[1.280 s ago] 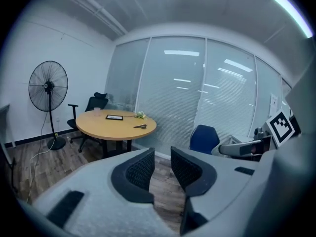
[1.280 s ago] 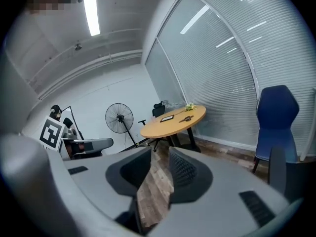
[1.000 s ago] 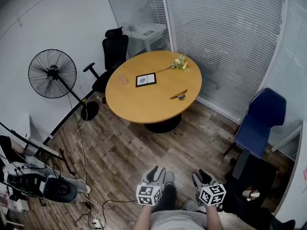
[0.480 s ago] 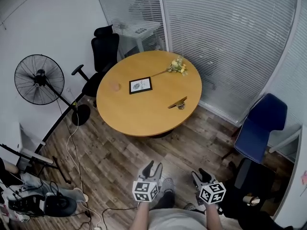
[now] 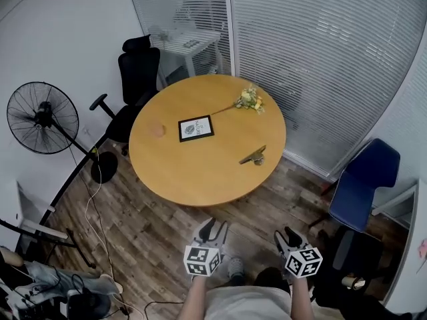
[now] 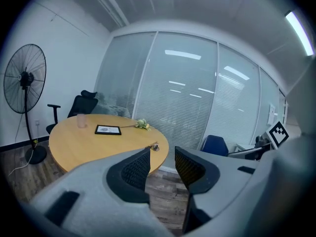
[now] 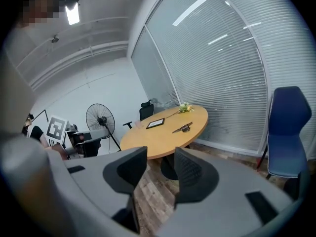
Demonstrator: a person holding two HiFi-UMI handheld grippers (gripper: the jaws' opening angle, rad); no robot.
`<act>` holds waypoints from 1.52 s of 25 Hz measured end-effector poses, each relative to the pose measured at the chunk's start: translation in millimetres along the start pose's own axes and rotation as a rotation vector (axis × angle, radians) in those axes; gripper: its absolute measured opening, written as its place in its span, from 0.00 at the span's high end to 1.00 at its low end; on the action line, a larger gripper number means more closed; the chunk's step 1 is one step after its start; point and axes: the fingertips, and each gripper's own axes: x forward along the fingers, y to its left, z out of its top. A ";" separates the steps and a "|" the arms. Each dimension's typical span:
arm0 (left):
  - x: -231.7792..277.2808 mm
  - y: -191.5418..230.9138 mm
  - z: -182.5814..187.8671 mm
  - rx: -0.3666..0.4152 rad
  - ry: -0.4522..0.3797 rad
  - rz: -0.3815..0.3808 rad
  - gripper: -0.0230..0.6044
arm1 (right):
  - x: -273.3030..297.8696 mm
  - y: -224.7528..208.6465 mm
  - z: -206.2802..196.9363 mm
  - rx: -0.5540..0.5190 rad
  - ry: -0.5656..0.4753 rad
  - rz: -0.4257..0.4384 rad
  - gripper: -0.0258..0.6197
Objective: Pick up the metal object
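Note:
The metal object (image 5: 254,155), a slim brass-coloured piece with a small round part, lies near the right edge of the round wooden table (image 5: 200,172). It also shows small and far off in the left gripper view (image 6: 154,146) and the right gripper view (image 7: 182,128). My left gripper (image 5: 211,231) and right gripper (image 5: 291,237) hang over the wooden floor, short of the table's near edge. Both are open and empty, as the left gripper view (image 6: 163,167) and right gripper view (image 7: 161,169) confirm.
On the table lie a framed picture (image 5: 196,128), a flower (image 5: 249,99) and a pale cup (image 5: 158,130). A standing fan (image 5: 41,117) and a black office chair (image 5: 135,72) are to the left, a blue chair (image 5: 363,182) to the right. Cables (image 5: 93,205) run over the floor.
The head view has shifted: the table now sits nearer and lower in the picture, the fan further left. Both grippers stay low at the bottom, the right one slightly further right.

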 end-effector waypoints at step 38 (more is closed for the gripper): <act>254.7 80.6 98.1 -0.006 0.064 0.022 0.73 | 263.9 -108.3 165.3 -0.243 0.132 0.194 0.71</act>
